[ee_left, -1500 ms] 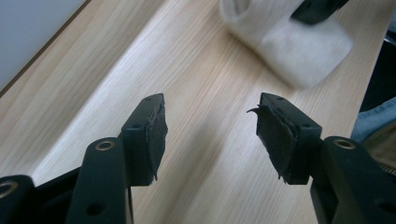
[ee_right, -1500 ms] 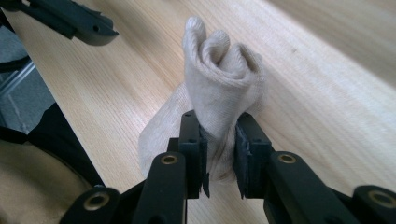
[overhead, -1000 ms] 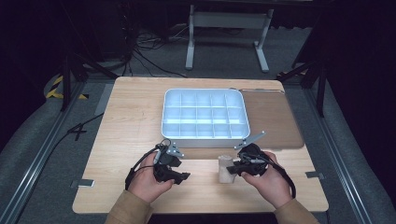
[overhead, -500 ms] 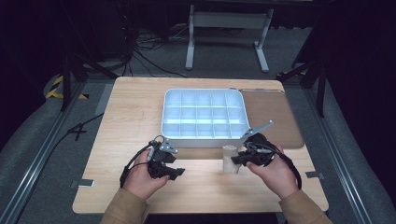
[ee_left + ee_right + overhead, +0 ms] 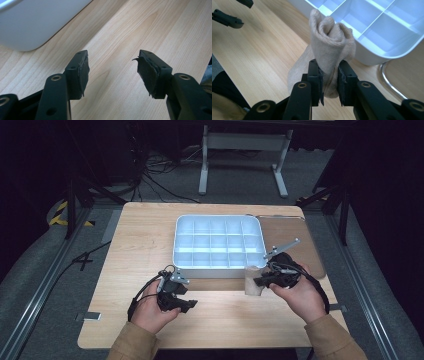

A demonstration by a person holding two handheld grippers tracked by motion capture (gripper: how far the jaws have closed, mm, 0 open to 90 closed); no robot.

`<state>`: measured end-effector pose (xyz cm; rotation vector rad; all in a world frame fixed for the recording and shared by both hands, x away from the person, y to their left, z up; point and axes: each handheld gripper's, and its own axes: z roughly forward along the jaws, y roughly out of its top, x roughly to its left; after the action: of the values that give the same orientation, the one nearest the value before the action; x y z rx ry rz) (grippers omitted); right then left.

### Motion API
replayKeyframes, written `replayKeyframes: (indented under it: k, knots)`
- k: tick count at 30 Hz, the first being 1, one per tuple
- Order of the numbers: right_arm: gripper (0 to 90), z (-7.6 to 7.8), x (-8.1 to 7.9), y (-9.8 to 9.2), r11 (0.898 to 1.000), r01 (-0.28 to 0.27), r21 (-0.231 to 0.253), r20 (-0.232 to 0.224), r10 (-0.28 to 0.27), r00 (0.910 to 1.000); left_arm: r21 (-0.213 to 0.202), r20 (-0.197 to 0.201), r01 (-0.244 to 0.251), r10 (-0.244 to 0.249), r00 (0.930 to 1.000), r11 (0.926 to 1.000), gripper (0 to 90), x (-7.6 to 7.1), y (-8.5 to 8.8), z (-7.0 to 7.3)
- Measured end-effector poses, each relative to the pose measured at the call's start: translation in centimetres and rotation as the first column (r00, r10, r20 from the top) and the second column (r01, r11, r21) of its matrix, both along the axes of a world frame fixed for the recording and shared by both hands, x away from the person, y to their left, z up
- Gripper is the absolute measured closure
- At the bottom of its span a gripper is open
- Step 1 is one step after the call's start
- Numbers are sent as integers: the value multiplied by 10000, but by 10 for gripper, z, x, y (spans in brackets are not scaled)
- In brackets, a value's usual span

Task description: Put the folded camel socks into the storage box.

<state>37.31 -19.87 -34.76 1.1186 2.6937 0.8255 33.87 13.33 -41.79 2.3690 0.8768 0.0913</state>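
So the right tongs (image 5: 329,86) are clamped on a rolled-up beige sock (image 5: 329,47), both pads squeezing the bundle around its middle, with the rolled end poking out past the jaw tips toward 12 o'clock in the right gripper view. From the high view the sock (image 5: 253,281) sits just off the near edge of the white divided tray (image 5: 218,267), at about 5 o'clock from the tray's centre, and the right tongs (image 5: 260,281) come at it from the 3 o'clock side with the person's hand (image 5: 300,295) behind them. Can't really tell from these shots whether the bottom of the sock touches the table (image 5: 140,240) or hangs just above it. The tray has a grid of little compartments, and all the ones I can see look bare; it sits around the middle of the table, a bit toward 12 o'clock. The left tongs (image 5: 112,72) are wide open with nothing between them, just wood grain underneath, and a rounded corner of the tray (image 5: 30,25) shows up at 10 o'clock in the left gripper view. In the high view the left tongs (image 5: 187,304) are at roughly 7 o'clock from the tray, held low over the table, well apart from the sock. One pad (image 5: 147,75) on the left tongs looks a bit frayed and peeling at the edge. There's also a thin metal rim (image 5: 390,82) lying on the table right next to the tray at 4 o'clock in the right gripper view.
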Motion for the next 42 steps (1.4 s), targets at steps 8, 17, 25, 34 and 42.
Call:
replayKeyframes:
  k: [8, 17, 25, 34, 42]
  knots:
    - [749, 12, 13, -6, 9997, 74, -238, 246, -68, 9997, -18, 41, -230, 230, 9997, 9997, 424, -3, 8, 1]
    - [746, 26, 31, -10, 9984, 195, -534, 325, -178, 9993, -30, -72, -522, 522, 9986, 9986, 421, -8, 16, 1]
    - [741, 34, 43, -12, 9985, 285, -458, 410, -266, 9988, -98, -87, -655, 654, 9978, 9978, 420, -12, 23, 0]
    - [730, 38, 59, -8, 9962, 77, -873, 631, -21, 9980, -229, -70, -844, 843, 9964, 9962, 415, -17, 32, 0]
    - [733, 36, 79, -2, 9897, -217, -1418, 703, 320, 9970, -269, -67, -1000, 999, 9950, 9946, 415, -21, 39, 0]
